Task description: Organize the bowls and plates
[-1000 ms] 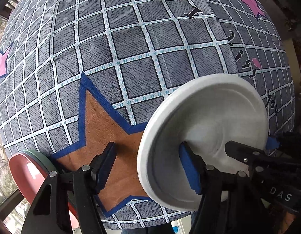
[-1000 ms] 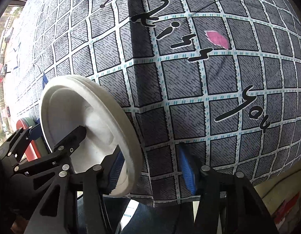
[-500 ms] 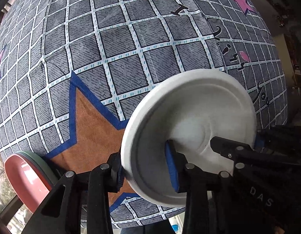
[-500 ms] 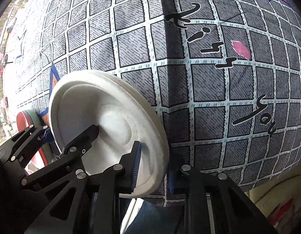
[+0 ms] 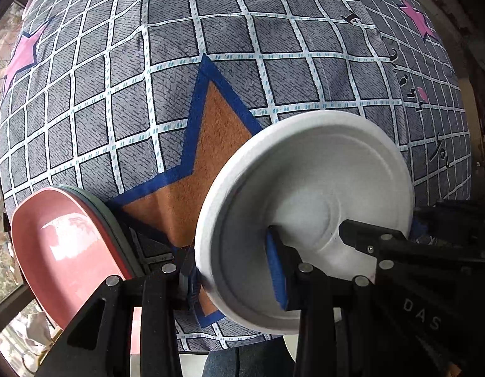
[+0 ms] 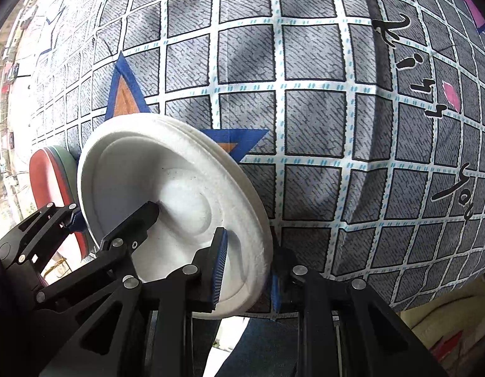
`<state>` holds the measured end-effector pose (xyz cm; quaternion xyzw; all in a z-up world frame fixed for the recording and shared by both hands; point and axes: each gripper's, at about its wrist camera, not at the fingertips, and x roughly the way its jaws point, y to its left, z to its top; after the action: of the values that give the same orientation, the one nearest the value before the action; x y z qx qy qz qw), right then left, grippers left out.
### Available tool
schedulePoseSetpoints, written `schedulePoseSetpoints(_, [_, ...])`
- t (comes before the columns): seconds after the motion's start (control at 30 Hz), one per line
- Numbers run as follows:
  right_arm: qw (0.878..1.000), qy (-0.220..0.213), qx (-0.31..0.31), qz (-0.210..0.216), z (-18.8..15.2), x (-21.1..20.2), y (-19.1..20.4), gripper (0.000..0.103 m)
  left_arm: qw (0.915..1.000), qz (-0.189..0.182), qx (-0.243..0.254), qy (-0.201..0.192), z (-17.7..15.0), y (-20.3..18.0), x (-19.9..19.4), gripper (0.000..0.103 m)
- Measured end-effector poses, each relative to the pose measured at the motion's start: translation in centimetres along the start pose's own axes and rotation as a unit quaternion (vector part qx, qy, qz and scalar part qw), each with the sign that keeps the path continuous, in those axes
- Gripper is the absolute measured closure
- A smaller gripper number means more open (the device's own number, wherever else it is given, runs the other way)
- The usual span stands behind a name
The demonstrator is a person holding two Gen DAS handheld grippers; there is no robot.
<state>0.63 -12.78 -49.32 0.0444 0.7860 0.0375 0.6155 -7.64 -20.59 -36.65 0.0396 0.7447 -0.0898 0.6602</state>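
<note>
At far left we see daylight beyond a window [image 5: 10, 323], then stacked red plates [image 5: 69, 251] on the checked cloth [image 5: 242, 62]. Our left gripper [image 5: 229, 270] and right gripper [image 6: 247, 270] both clamp the white plates [image 5: 305, 207], tilted above the cloth.

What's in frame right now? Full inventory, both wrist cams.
white foam plates: a stack, exact count cannot be told, white, tilted on edge above the cloth, gripped at opposite rim edges by both grippers
red and green plates: a stack, at least two, red on top with a green one under it, by the near edge of the cloth, to the left of the white plates in both views
tablecloth: one, grey check with white grid lines, an orange star edged in blue, pink stars, black lettering, covers the surface
left gripper: one, black with blue pads, shut on the white plates' rim
right gripper: one, black with blue pads, shut on the opposite rim
</note>
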Motion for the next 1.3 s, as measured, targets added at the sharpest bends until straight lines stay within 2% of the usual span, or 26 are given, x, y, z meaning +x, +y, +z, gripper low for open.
schedulePoseSetpoints(0.27, [0.999, 0.002, -0.031, -0.013, 0.6, 3.0, 6.7, 0.077, 0.9996, -0.009, -0.026, -0.005, 0.4, 0.3, 1.8, 0.064])
schedulePoseSetpoints(0.43, [1.0, 0.01, -0.026, -0.012, 0.7, 3.8, 7.4, 0.077, 0.9993, -0.018, -0.032, -0.01, 1.0, -0.5, 2.8, 0.064])
schedulePoseSetpoints(0.57, [0.999, 0.014, -0.029, -0.019, 1.2, 4.5, 8.3, 0.077, 0.9988, -0.028, -0.041, -0.006, 1.2, 0.7, 2.9, 0.064])
schedulePoseSetpoints(0.67, [0.999, 0.014, -0.034, -0.021, 2.0, 3.5, 8.2, 0.077, 0.9981, -0.035, -0.05, -0.012, 1.9, 1.4, 2.2, 0.064])
schedulePoseSetpoints(0.8, [0.999, 0.004, -0.045, -0.024, 2.8, 2.7, 10.0, 0.077, 0.9975, -0.034, -0.053, -0.031, 3.3, 1.4, 1.1, 0.064])
schedulePoseSetpoints(1.1, [0.996, -0.032, -0.08, -0.029, 5.6, 0.4, 17.4, 0.077, 0.9922, -0.023, -0.088, -0.086, 6.9, 2.8, -2.5, 0.064])
schedulePoseSetpoints(1.23, [0.993, -0.041, -0.109, -0.03, 7.3, 0.7, 21.8, 0.077, 0.9888, -0.007, -0.11, -0.101, 6.5, 4.1, -3.3, 0.064])
schedulePoseSetpoints(1.27, [0.992, -0.04, -0.117, -0.029, 7.7, 1.0, 22.8, 0.077, 0.9878, -0.005, -0.117, -0.103, 4.8, 4.7, -3.6, 0.064])
schedulePoseSetpoints(1.3, [0.991, -0.04, -0.125, -0.027, 7.9, 1.3, 24.0, 0.077, 0.9867, -0.002, -0.126, -0.103, 4.7, 5.2, -3.6, 0.064])
